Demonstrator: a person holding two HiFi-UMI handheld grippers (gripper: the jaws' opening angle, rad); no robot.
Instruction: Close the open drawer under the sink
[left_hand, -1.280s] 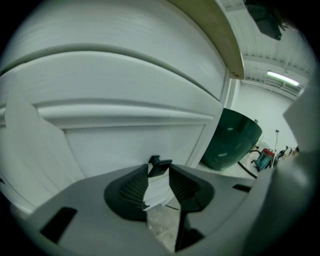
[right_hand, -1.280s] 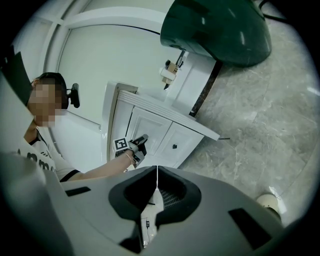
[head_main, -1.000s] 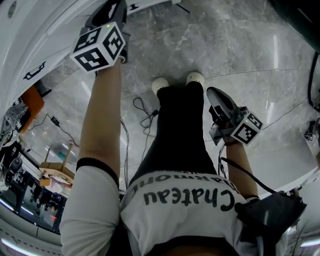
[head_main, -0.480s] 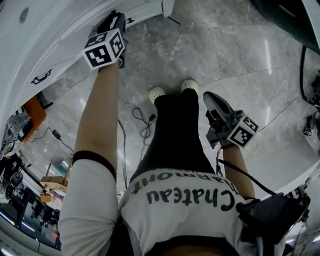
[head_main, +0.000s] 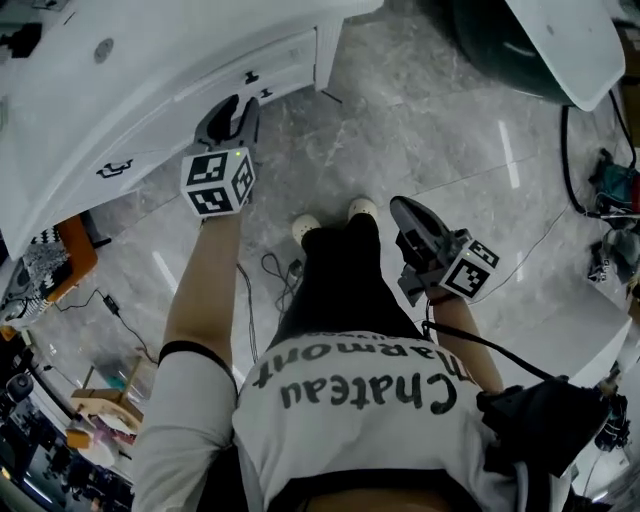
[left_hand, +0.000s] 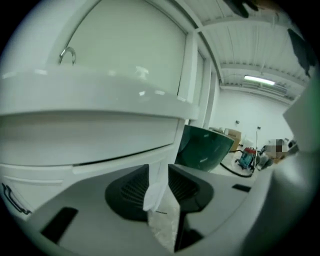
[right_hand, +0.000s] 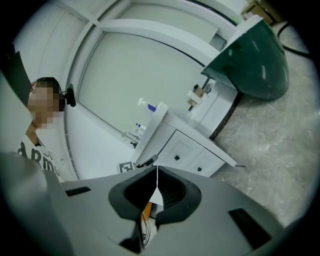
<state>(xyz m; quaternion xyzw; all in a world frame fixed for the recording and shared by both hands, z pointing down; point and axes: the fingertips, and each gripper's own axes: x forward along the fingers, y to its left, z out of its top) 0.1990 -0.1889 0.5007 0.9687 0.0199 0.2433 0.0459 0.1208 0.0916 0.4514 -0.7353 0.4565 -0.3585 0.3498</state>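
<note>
The white sink cabinet (head_main: 150, 90) runs across the upper left of the head view, with black handles (head_main: 118, 168) on its fronts. My left gripper (head_main: 233, 112) is held out at arm's length just before that front, open and holding nothing. In the left gripper view the jaws (left_hand: 159, 187) stand apart. The white drawer front (left_hand: 75, 140) fills the space just beyond them, with a dark seam beneath it. I cannot tell how far the drawer stands out. My right gripper (head_main: 405, 215) hangs by the person's right hip, away from the cabinet. Its jaws (right_hand: 156, 187) are shut and empty.
A dark green basin (head_main: 490, 50) and a white panel (head_main: 570, 40) stand at the far right on the grey marble floor. Thin black cables (head_main: 275, 270) lie on the floor by the person's white shoes (head_main: 305, 226). More cables and tools (head_main: 610, 190) sit at the right edge.
The head view has tilted up, so more of the cabinet shows and the left gripper sits lower in the picture, still in front of the cabinet. The right gripper has hardly moved.
</note>
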